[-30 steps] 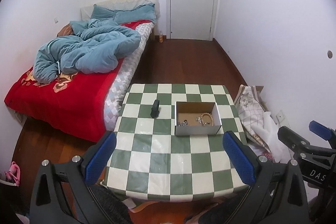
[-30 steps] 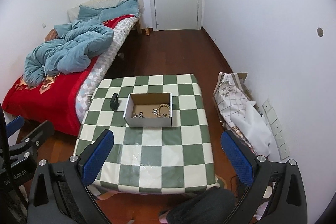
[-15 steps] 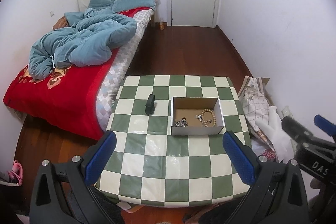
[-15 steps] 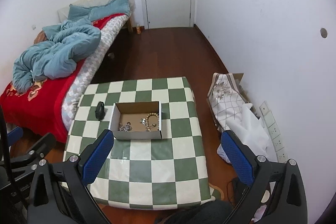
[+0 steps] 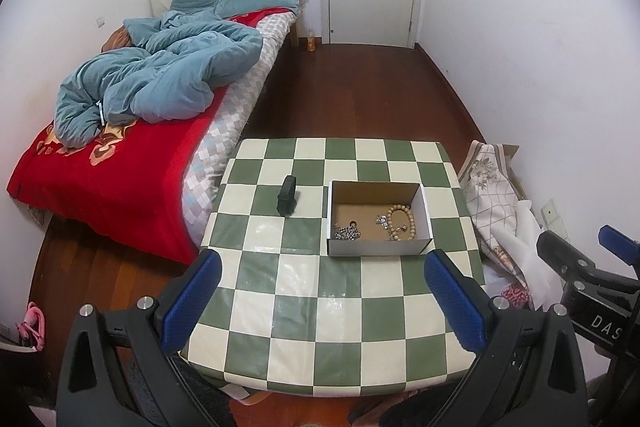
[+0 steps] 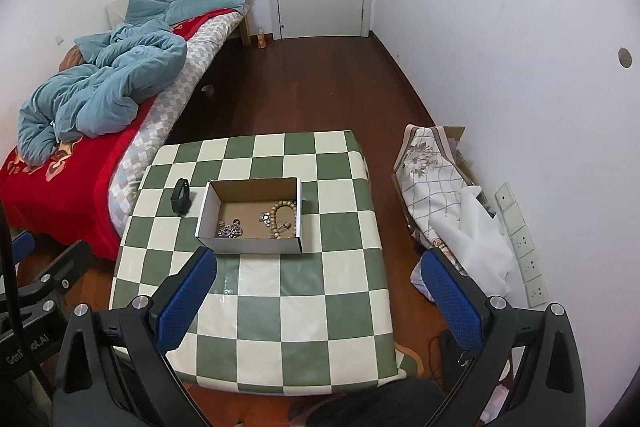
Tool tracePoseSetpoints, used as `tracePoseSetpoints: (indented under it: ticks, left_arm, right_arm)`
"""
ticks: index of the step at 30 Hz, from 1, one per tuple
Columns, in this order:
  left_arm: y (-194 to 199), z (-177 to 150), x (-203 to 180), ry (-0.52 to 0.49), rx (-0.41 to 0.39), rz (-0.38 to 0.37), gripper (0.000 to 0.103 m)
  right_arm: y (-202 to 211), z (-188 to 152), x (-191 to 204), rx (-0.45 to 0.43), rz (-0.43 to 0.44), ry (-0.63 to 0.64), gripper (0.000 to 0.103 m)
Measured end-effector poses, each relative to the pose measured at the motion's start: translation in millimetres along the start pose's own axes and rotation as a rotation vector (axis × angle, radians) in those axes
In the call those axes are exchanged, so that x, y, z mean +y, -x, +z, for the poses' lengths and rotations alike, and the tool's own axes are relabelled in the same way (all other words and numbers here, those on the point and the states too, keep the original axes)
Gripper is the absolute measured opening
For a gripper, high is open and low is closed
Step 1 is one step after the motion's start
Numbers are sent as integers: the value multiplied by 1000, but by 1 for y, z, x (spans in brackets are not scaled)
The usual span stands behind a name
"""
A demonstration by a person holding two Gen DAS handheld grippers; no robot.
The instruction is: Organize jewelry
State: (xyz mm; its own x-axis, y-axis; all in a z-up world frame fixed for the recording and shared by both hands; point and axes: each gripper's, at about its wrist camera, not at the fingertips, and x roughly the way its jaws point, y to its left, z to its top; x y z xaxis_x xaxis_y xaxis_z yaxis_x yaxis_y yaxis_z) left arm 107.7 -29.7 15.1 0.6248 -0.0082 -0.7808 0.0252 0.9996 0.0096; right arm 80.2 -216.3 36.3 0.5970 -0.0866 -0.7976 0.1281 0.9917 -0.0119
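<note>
Here, in the left wrist view, the left gripper (image 5: 322, 293) hangs above the near part of a green-and-cream checkered table (image 5: 312, 343), its blue-padded fingers (image 5: 192, 303) spread wide with nothing between them. Just beyond the fingertips, right of frame centre, sits an open cardboard box (image 5: 378, 247) with white walls. Inside lie a wooden bead bracelet (image 5: 400, 221) toward the right and a tangle of silver chain jewelry (image 5: 346, 231) at the lower left corner (too small to tell the pieces apart). A dark band (image 5: 287, 201) stands on edge on the table, near the box's left side but apart from it. At the right edge of the frame the right gripper (image 5: 580, 259) shows from the side. A bed with a red blanket (image 5: 112, 175) fills the left.

In the right wrist view, the right gripper (image 6: 318, 293) likewise gapes wide and grips nothing, over the table (image 6: 280, 315). The box (image 6: 250, 243) lies above the left finger, left of frame centre; the bead bracelet (image 6: 282, 217) rests against its right wall, the silver chain jewelry (image 6: 230, 230) near the front wall. The dark band (image 6: 181, 195) stands just left of the box. A patterned cloth (image 6: 432, 171) leans at the wall on the right.
</note>
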Motion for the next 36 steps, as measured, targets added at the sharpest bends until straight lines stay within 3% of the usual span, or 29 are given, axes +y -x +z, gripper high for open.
tracePoseSetpoints:
  ticks: [36]
  left_arm:
    - [9,0,1,20,-26,8,103]
  right_arm:
    - [7,-2,3,-8,0,21,103]
